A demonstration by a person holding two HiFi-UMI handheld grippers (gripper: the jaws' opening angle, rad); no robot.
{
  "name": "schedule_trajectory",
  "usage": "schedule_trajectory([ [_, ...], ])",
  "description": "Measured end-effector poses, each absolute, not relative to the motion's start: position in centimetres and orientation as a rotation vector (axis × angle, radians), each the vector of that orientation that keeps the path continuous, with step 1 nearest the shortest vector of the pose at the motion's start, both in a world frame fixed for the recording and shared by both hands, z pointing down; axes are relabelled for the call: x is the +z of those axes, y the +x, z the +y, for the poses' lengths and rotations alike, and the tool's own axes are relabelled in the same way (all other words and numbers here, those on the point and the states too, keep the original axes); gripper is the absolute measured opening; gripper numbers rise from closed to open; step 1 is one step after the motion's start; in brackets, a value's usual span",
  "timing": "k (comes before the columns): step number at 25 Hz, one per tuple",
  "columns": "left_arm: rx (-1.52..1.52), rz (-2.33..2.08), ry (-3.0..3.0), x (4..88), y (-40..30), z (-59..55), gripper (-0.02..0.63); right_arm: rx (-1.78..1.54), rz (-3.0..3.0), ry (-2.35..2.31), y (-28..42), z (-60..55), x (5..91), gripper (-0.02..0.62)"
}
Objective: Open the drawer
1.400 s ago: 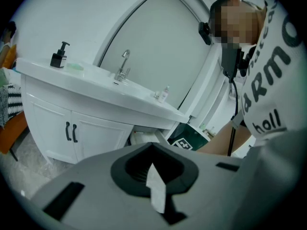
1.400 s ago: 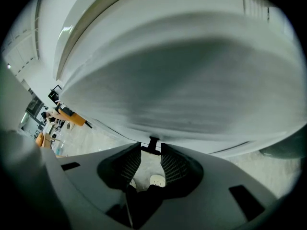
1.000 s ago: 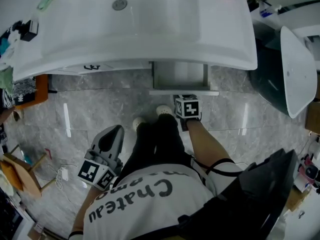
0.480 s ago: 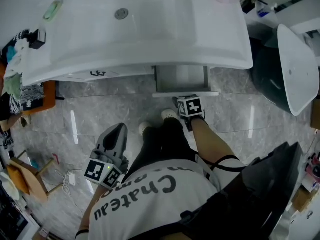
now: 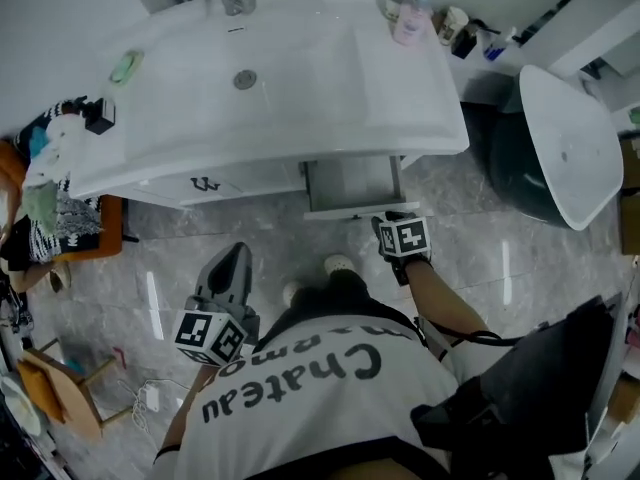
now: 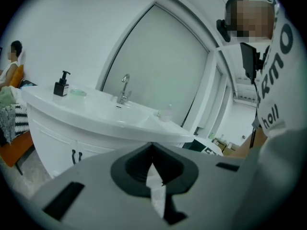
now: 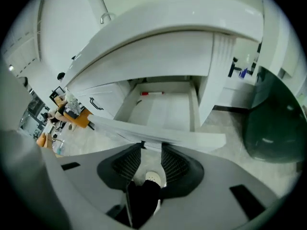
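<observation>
The white vanity's drawer (image 5: 352, 182) stands pulled out under the basin, its front panel (image 5: 345, 211) toward me. A small red item (image 7: 152, 93) lies at the back of the drawer (image 7: 163, 110). My right gripper (image 5: 388, 224) hangs just right of the front panel's end and points steeply down. Its jaws are apart and closing, and nothing is between them. In the right gripper view the panel (image 7: 192, 138) lies just beyond the right gripper (image 7: 152, 148), apart from the pads. My left gripper (image 5: 231, 258) is held over the floor by my left side. The left gripper (image 6: 152, 151) is shut and empty.
The basin (image 5: 250, 78) overhangs the drawer, with a faucet (image 6: 123, 87), a soap dispenser (image 6: 61, 83) and bottles (image 5: 410, 18) on it. A dark round tub with a white lid (image 5: 565, 148) stands right. An orange seat (image 5: 85, 233) stands left. My shoes (image 5: 338, 265) are before the drawer.
Both grippers have risen as I straightened up. The right gripper has come off the drawer's front panel and drifted to its right end. The drawer stays pulled out.
</observation>
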State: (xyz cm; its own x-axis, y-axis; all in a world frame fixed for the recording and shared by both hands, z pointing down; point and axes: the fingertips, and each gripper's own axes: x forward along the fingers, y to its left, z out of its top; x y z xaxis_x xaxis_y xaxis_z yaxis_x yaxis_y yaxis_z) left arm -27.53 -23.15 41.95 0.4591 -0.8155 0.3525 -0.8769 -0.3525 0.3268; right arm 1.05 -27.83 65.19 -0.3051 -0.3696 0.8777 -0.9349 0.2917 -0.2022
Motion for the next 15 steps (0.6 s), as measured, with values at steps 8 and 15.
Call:
schedule_trajectory([
  [8,0.098,-1.121,2.367,37.6,-23.9,-23.0,0.009,0.759,-2.079,1.483,3.6,-28.0,52.3,0.023],
  [15,0.116,-0.942,2.506,34.8,-21.9,-21.3,0.008,0.708,-2.33,1.645,0.4,-27.0,41.0,0.015],
])
